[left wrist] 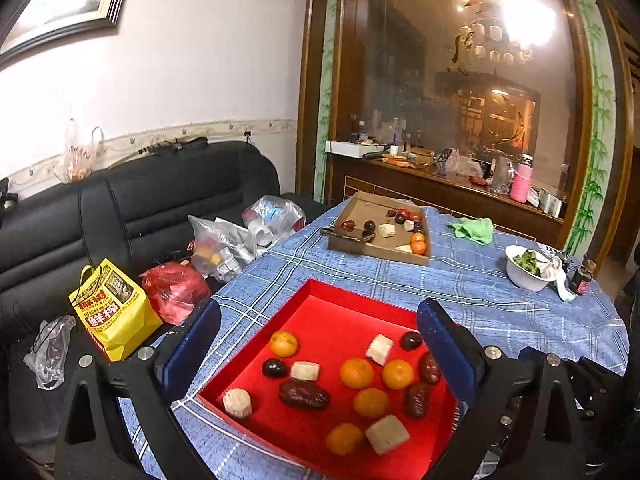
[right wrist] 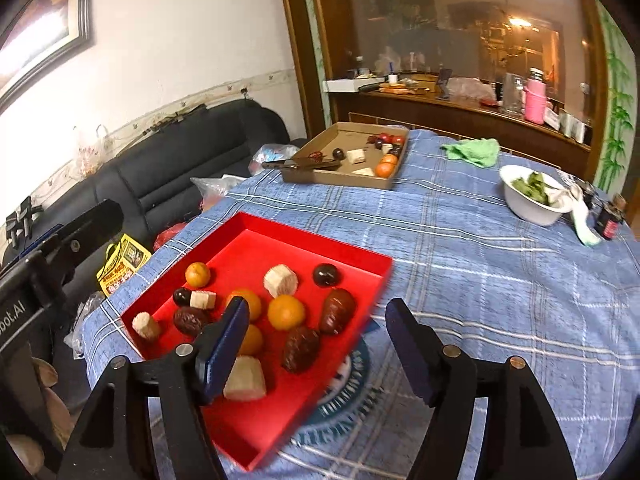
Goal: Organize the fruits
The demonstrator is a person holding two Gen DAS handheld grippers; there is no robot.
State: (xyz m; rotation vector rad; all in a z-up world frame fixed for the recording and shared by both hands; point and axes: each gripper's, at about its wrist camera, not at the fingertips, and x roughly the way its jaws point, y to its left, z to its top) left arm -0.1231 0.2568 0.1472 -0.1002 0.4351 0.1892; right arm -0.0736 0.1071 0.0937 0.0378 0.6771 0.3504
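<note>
Hovering spread and empty, the left gripper (left wrist: pixel 320 356) and right gripper (right wrist: pixel 316 344) overlook the red tray (left wrist: pixel 320 300). Remaining fruit sits in the cardboard box (left wrist: pixel 360 206) at twelve o'clock on the counter (left wrist: pixel 480 280); I'd approach one piece squarely, closing gently.

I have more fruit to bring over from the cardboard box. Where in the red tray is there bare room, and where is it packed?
The red tray is bare along its far end, beyond the farthest orange. The near half is packed with oranges, dates and pale chunks. Blue cloth lies bare between tray, cardboard box and white bowl.
</note>
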